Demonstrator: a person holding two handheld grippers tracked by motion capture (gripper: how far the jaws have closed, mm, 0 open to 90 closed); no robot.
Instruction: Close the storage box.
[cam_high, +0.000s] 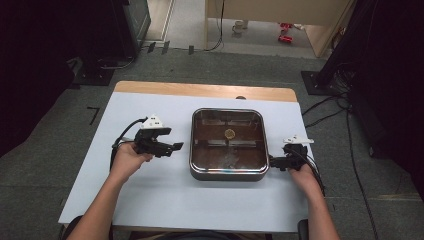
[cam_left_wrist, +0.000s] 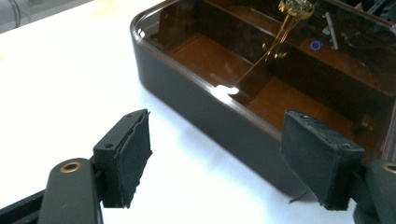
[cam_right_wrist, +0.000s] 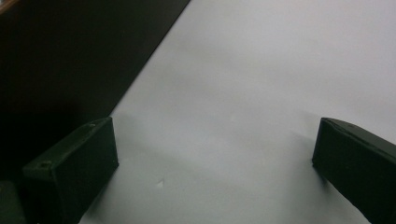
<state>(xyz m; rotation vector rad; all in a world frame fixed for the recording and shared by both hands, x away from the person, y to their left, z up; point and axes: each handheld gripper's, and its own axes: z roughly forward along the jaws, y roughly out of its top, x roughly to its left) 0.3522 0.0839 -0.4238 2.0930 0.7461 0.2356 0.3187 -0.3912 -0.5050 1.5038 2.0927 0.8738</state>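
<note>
Grey floor, white bench (cam_high: 150, 200) with a wood strip along the far edge. One square steel tray (cam_high: 200, 172), roughly bench centre, nearer the right edge; dark reflective inside, small round gold piece (cam_high: 230, 133) near its middle.

Left gripper (cam_high: 176, 146) sits just left of the tray, apart from it, jaws wide with nothing between. In the left gripper view the near tray wall (cam_left_wrist: 205, 112) lies across the gap, pads (cam_left_wrist: 135, 154) clear of it.

Right gripper (cam_high: 272, 162) is at the tray's near-right corner, close to or touching, can't tell which. Jaws apart, bare bench between them (cam_right_wrist: 215, 154).

Count: one tray, one gold piece, two grippers.

Risks, my read: smooth steel wall slips from the pads; uneven two-sided lift tilts the tray; a nudge slides it toward the right edge.
</note>
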